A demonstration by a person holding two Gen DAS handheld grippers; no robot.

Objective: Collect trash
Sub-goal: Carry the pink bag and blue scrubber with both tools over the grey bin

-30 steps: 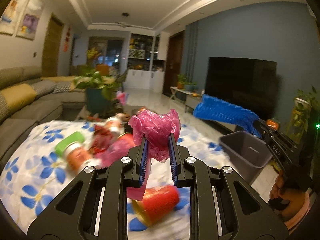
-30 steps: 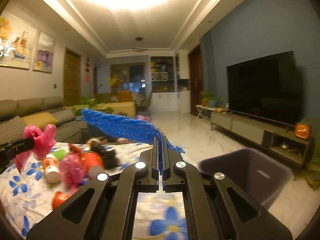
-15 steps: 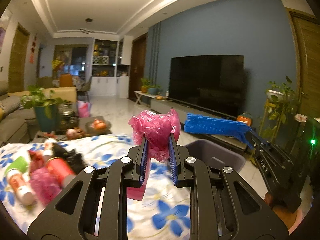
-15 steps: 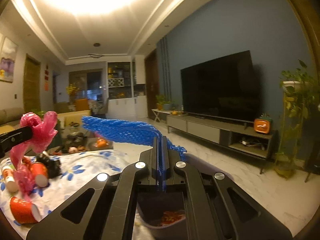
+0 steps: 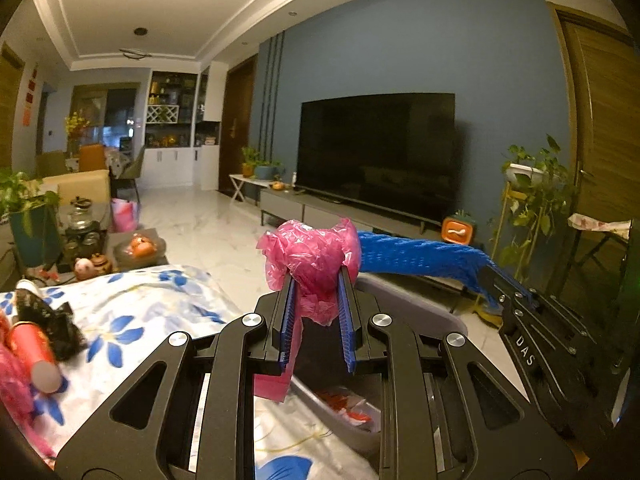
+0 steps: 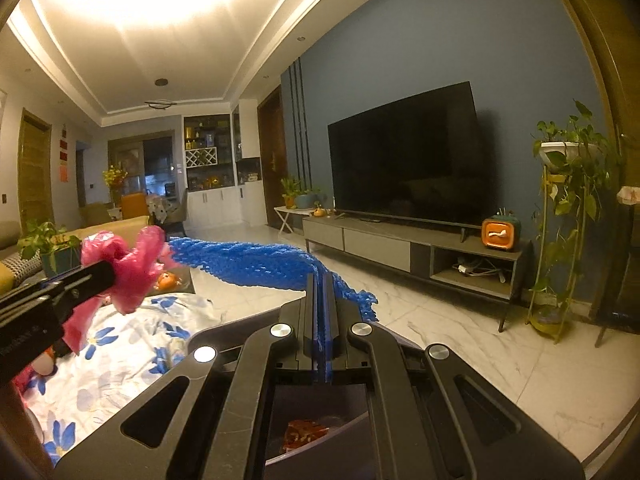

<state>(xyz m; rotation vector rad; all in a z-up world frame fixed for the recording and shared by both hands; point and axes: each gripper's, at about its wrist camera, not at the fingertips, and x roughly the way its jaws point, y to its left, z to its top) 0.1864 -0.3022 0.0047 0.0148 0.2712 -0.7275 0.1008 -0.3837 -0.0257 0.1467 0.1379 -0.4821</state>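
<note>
My left gripper (image 5: 318, 280) is shut on a crumpled pink plastic bag (image 5: 312, 256) and holds it over the grey trash bin (image 5: 416, 308). My right gripper (image 6: 320, 280) is shut on a blue foam net sleeve (image 6: 248, 260), also above the bin (image 6: 224, 332). Red and white wrappers lie in the bin (image 5: 348, 404). The sleeve (image 5: 420, 258) and right gripper (image 5: 516, 300) show at the right of the left wrist view. The pink bag (image 6: 128, 260) shows at the left of the right wrist view.
A table with a blue-flower cloth (image 5: 132, 320) lies left, with a red cup (image 5: 32, 356) and black wrapper (image 5: 48, 320) on it. A TV (image 6: 404, 156) on a low console (image 6: 404, 248) stands ahead. A plant stand (image 6: 568, 208) is at the right.
Both grippers swung right, away from the table's trash pile, and now hang over the bin. Each still holds its item.
</note>
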